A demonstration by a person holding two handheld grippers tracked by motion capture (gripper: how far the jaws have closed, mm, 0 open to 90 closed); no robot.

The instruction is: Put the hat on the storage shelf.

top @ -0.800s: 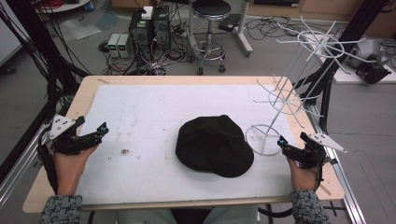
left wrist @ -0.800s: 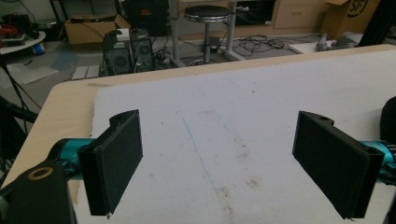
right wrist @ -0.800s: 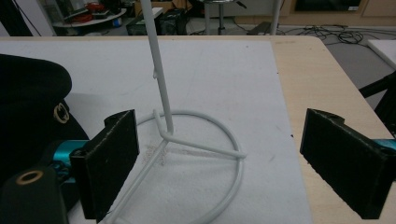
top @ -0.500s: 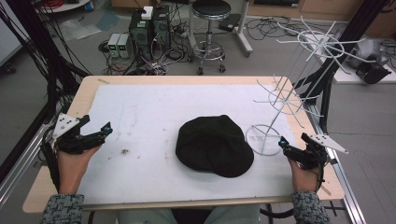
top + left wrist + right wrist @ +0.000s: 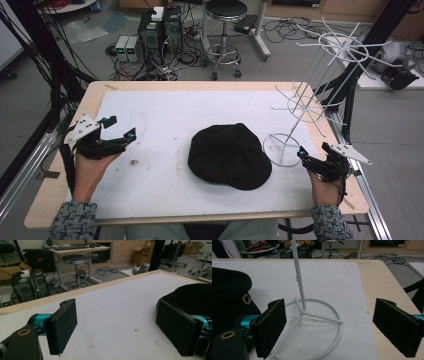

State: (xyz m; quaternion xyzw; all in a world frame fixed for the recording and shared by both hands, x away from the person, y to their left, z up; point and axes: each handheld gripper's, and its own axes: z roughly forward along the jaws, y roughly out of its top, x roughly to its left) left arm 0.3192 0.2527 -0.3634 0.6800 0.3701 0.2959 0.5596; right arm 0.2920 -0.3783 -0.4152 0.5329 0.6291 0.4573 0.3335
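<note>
Black cap (image 5: 231,157) lies flat mid-frame on counter (image 5: 150,115), reachable between left claw (image 5: 121,128) and right claw (image 5: 300,153), both gaping wide, empty, wire stand (image 5: 300,107) waiting alongside.

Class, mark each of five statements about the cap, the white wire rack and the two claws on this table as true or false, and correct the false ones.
1. The black cap lies on the white mat. True.
2. The cap hangs on the white wire rack. False: it lies flat beside the rack's ring base.
3. The left claw is open and holds nothing. True.
4. The right claw is shut on the rack's pole. False: its jaws stand wide apart, short of the rack.
5. The rack stands on the left-claw side of the cap. False: it stands on the right-claw side.
</note>
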